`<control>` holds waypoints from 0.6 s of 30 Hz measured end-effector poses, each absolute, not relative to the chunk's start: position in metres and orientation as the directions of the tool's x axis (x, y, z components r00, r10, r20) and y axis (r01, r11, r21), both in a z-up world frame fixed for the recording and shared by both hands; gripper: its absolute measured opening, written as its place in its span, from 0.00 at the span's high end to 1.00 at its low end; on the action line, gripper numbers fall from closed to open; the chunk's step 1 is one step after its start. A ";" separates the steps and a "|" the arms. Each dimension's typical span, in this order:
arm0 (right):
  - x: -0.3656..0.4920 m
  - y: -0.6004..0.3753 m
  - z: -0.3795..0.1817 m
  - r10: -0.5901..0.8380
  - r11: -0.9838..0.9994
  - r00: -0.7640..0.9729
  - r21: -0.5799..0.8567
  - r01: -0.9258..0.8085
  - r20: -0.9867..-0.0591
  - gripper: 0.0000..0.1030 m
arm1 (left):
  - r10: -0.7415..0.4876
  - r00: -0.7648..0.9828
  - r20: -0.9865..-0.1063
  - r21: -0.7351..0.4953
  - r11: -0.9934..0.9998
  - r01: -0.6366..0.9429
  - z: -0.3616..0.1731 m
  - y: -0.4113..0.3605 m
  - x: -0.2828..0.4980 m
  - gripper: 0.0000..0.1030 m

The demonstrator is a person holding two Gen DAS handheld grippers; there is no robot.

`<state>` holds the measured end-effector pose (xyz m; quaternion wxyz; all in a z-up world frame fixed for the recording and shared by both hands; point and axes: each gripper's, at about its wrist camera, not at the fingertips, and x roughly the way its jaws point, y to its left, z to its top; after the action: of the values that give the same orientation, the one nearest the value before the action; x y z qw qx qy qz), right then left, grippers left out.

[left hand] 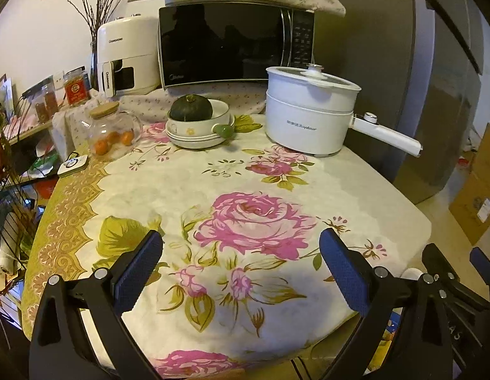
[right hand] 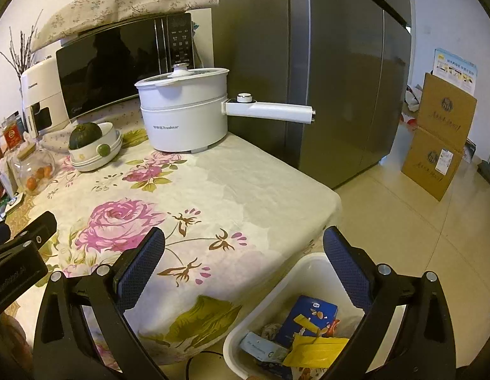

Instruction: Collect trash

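Note:
My left gripper [left hand: 241, 253] is open and empty above the near part of the floral tablecloth [left hand: 169, 186]. My right gripper [right hand: 245, 253] is open and empty over the table's front right corner. A white trash bin [right hand: 270, 297] stands on the floor beside that corner, below the right gripper. In it lie a blue carton [right hand: 308, 316], a yellow wrapper [right hand: 314, 348] and other packaging. The right gripper also shows at the right edge of the left wrist view [left hand: 451, 269]. The left gripper body shows at the left edge of the right wrist view [right hand: 20, 253].
At the table's back stand a white electric pot with a long handle [left hand: 305, 120], stacked bowls holding a green squash [left hand: 197, 126], a glass jar of oranges [left hand: 113, 133], a microwave [left hand: 226, 41] and an air fryer [left hand: 127, 57]. A grey fridge [right hand: 324, 72] and cardboard boxes [right hand: 435, 136] stand to the right.

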<state>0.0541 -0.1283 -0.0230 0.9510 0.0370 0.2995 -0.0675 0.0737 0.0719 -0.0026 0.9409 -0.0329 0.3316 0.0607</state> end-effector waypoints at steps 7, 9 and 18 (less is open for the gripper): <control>0.053 -0.129 -0.023 -0.110 0.988 0.811 0.027 0.153 -0.575 0.07 | 0.100 0.765 -0.636 -0.012 0.990 -0.139 -0.005 0.067 0.074 0.07; 0.052 -0.131 -0.024 -0.110 0.987 0.810 0.030 0.156 -0.576 0.07 | 0.101 0.765 -0.636 -0.011 0.990 -0.139 -0.005 0.066 0.074 0.07; 0.050 -0.132 -0.025 -0.116 0.987 0.811 0.026 0.160 -0.574 0.07 | 0.089 0.761 -0.643 -0.013 0.992 -0.127 -0.006 0.062 0.073 0.07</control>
<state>0.0502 -0.1325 -0.0249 0.9508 0.0365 0.2990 -0.0726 0.0731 0.0618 -0.0058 0.9378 -0.0280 0.3411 0.0577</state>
